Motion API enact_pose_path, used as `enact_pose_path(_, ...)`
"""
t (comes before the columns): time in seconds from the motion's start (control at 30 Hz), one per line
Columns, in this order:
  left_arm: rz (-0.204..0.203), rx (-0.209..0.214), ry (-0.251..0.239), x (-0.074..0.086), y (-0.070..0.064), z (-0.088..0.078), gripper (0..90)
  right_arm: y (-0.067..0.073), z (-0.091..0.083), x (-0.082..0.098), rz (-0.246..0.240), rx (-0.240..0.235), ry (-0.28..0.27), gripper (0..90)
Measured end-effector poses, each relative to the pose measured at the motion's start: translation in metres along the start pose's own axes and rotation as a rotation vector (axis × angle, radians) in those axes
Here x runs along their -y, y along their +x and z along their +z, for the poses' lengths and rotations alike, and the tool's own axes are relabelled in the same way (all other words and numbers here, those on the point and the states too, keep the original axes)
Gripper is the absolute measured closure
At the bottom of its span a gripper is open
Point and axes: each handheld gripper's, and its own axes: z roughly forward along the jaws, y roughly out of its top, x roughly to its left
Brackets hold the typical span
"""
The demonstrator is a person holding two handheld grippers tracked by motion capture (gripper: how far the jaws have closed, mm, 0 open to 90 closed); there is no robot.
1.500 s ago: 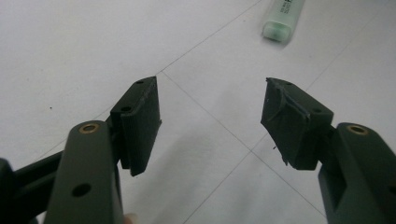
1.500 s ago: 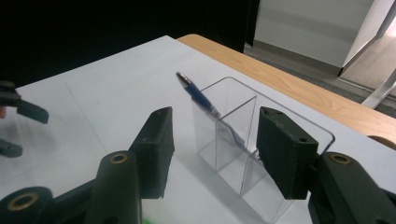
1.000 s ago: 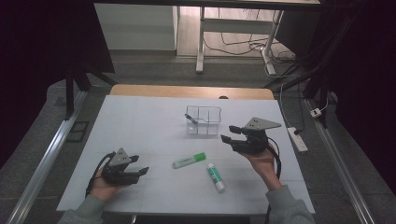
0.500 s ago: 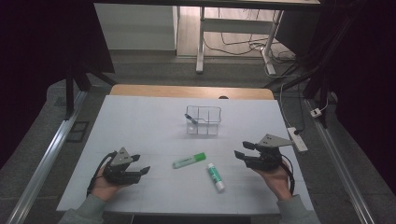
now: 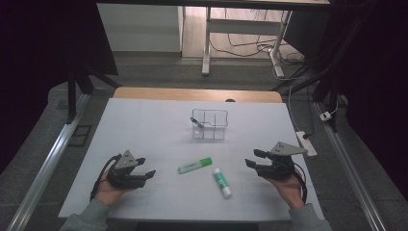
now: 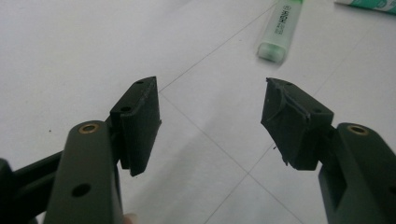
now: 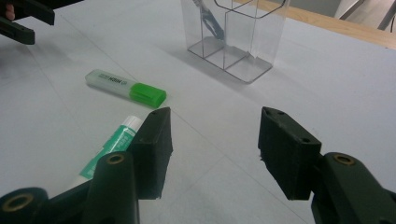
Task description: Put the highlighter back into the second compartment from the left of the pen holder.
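We see highlighter (image 5: 195, 165) at frame centre, glue stick (image 5: 222, 182) lower right of it, organizer (image 5: 209, 123) above both, pen (image 5: 197, 122) inside its left compartment.

A green highlighter (image 5: 195, 165) is lying flat on the white surface (image 5: 144, 125), cap pointing right. A green-and-white glue stick (image 5: 222, 176) is lying just beside it, angled toward the near edge.

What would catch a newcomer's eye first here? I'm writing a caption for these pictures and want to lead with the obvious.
Two hand-held claws rest open and empty on the white table: the left claw near the front left, the right claw near the front right. Between them lie a green highlighter and a green-and-white glue stick. Farther back stands a clear divided organizer with a dark pen in its left compartment.
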Motion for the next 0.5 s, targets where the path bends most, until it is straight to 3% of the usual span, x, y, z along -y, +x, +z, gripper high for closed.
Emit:
enact_pose_path(0.27,0.015,0.018,0.0,-0.011,-0.004,0.0,35.5,-0.002,-0.003,0.0,-0.001,0.011,0.0,44.3)
enact_pose_path(0.5,0.022,0.061,0.018,-0.028,-0.008,0.007,35.2,0.0,-0.003,-0.001,-0.008,0.01,-0.005,44.2)
